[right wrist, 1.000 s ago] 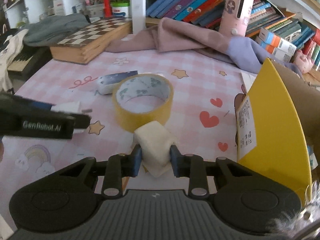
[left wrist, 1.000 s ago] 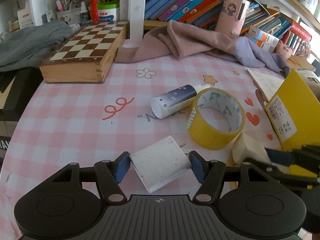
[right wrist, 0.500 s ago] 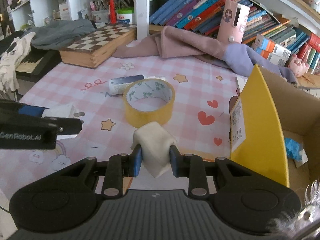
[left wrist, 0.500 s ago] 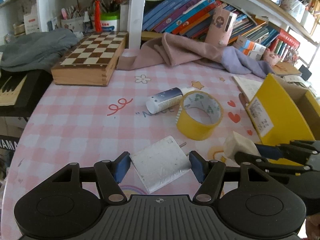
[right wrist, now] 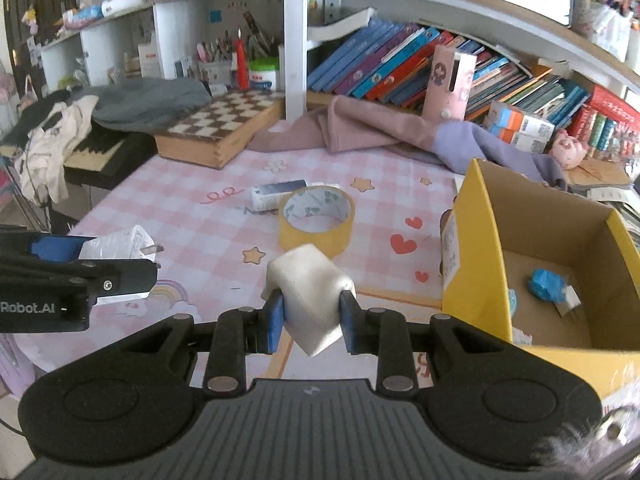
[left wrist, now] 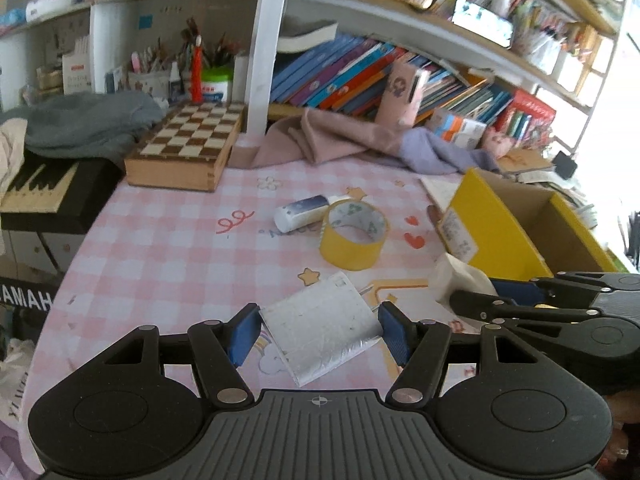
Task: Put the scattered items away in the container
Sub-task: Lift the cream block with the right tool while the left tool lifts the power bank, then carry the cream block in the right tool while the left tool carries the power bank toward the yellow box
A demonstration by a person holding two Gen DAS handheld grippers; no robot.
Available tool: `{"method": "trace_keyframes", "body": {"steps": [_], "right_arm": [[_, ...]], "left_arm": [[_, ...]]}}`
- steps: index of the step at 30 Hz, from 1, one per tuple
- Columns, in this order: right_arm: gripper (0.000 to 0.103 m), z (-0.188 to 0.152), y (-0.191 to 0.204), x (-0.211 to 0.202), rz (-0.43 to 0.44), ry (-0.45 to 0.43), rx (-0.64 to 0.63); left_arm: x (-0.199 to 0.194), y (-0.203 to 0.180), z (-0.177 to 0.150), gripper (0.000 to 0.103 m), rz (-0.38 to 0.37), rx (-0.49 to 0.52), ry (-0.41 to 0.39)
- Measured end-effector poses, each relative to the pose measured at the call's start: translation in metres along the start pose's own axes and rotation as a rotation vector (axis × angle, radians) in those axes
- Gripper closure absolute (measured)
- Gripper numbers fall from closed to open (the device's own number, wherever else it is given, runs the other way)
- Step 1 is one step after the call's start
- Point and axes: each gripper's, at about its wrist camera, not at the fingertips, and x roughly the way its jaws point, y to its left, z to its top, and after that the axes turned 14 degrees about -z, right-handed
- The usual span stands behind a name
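Left gripper (left wrist: 319, 334) clamps a white plug adapter (left wrist: 322, 336) across its flat body at mid width, prongs pointing to 1 o'clock, clear of the table. Right gripper (right wrist: 310, 318) is closed narrow on a cream block (right wrist: 310, 294), gripped on a tilted corner.

Risks, as a judgement: the block sits skewed between the pads, so it could rotate or slip out on the way over. Both grippers are close together, so they may collide heading for the same opening. The box's raised yellow flap (right wrist: 474, 240) could snag a low approach.

Yellow cardboard box (right wrist: 616, 264) sits at 3 o'clock of the right gripper, open top; inside a blue crumpled item (right wrist: 546, 284) and a small white piece (right wrist: 570, 300).

Still on the pink checked table (left wrist: 160, 256): yellow tape roll (left wrist: 352, 240) at 12 o'clock of the left gripper, a small tube (left wrist: 300, 214) touching it.
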Motion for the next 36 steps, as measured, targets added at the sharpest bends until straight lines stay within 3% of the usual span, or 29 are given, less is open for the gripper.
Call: {"method": "trace_keyframes", "body": {"steps": [18, 36], "right_arm": [[0.076, -0.073, 0.012, -0.109, -0.002, -0.014, 0.033], [0.076, -0.127, 0.001, -0.163, -0.057, 0.017, 0.081]], "left_arm": [[-0.092, -0.04, -0.066, 0.038, -0.075, 0.037, -0.034], [-0.11, -0.078, -0.099, 0.038, -0.158, 0.119, 0.027]]}}
